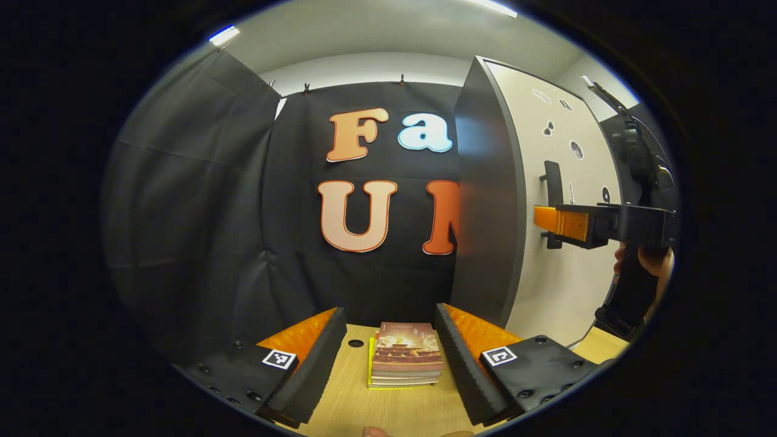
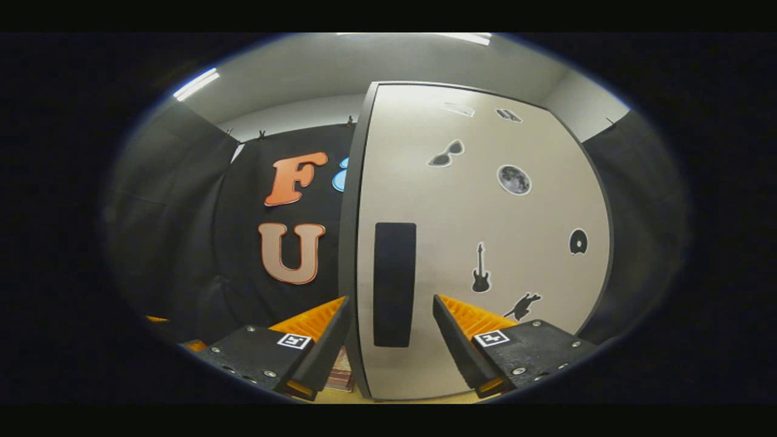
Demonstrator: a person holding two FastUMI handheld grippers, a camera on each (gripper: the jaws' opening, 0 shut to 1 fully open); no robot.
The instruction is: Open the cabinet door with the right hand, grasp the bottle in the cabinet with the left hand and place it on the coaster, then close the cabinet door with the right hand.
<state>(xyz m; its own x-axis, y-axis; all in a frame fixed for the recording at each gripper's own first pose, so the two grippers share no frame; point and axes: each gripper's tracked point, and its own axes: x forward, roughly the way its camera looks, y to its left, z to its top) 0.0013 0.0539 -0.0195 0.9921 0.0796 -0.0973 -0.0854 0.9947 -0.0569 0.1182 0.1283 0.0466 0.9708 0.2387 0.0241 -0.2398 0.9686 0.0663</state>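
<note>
The cabinet (image 2: 485, 243) is seen with its pale door (image 2: 516, 212) closed, edged in dark trim and dotted with small black stickers. A dark upright handle (image 2: 394, 284) is fixed near the door's left edge. The right gripper (image 2: 391, 321) is held wide apart just before that handle, its 2 fingers set either side without touching. Left of the cabinet, the left gripper (image 1: 391, 358) is held wide over a wooden table (image 1: 388, 413), with a stack of books (image 1: 405, 355) lying between its fingers, untouched.
</note>
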